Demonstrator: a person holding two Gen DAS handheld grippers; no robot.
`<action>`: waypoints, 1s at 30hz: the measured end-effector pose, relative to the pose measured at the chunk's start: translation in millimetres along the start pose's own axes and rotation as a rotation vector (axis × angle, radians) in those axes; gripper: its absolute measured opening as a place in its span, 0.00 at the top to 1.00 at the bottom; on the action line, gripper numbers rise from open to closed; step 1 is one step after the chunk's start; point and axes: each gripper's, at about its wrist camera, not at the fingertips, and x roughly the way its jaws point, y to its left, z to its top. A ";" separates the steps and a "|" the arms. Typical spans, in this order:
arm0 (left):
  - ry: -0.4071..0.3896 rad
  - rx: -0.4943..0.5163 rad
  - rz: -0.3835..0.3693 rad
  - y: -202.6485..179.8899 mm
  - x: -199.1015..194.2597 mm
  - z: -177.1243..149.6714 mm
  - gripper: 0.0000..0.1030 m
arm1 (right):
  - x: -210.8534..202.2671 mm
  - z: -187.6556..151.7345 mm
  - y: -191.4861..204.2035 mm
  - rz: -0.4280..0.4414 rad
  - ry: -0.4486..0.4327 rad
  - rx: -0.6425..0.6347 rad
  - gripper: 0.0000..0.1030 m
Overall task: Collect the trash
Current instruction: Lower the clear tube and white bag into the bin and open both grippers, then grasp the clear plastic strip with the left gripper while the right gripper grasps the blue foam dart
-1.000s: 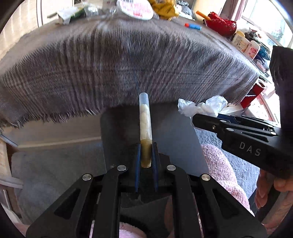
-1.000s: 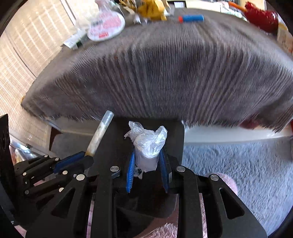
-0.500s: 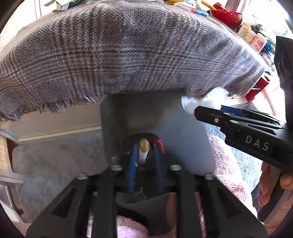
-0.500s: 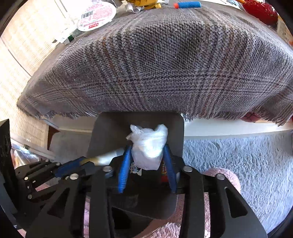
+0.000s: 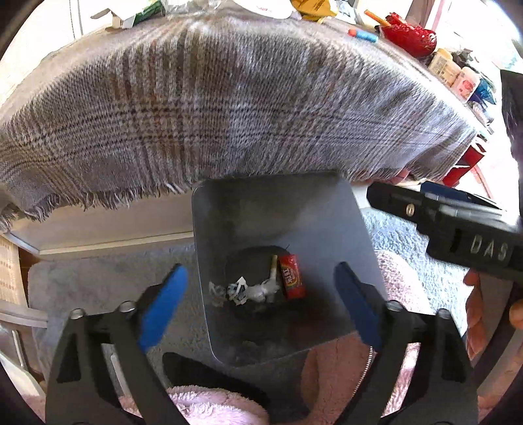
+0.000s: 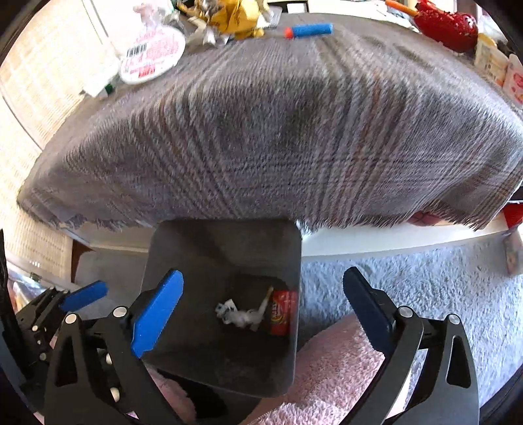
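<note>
Over the grey bin point(image 5: 281, 209) below the bench's plaid cloth point(image 5: 228, 98), the left tool point(image 5: 261, 294) and the right tool point(image 6: 261, 304) both stand wide with nothing between their blue pads, having just been opening. At the bin's bottom lie the tube point(image 5: 273, 266), the crumpled white plastic point(image 5: 258, 291) and a red candy wrapper point(image 5: 292, 276). The left view alone shows the right tool from the side, with bare fingers point(image 5: 474, 327) behind it. The right view alone shows the round labelled lid point(image 6: 152, 54) whole, beside yellow wrappers point(image 6: 235, 16) and a blue foam dart point(image 6: 310, 30).
</note>
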 end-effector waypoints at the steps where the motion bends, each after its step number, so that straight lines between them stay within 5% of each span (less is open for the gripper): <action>1: -0.005 0.003 -0.004 -0.3 -3.0 2.3 0.10 | -5.0 3.7 -2.2 0.001 -0.015 0.006 0.04; 12: -0.110 -0.032 0.035 4.1 -45.0 40.1 0.08 | -48.0 53.6 -25.8 -0.027 -0.181 0.046 0.03; 23: -0.169 -0.041 0.065 5.1 -47.1 100.0 0.09 | -46.5 108.4 -30.9 -0.014 -0.241 0.013 0.03; 30: -0.187 -0.090 0.081 16.0 -41.0 137.3 0.20 | -31.2 135.4 -30.4 -0.031 -0.247 -0.018 0.04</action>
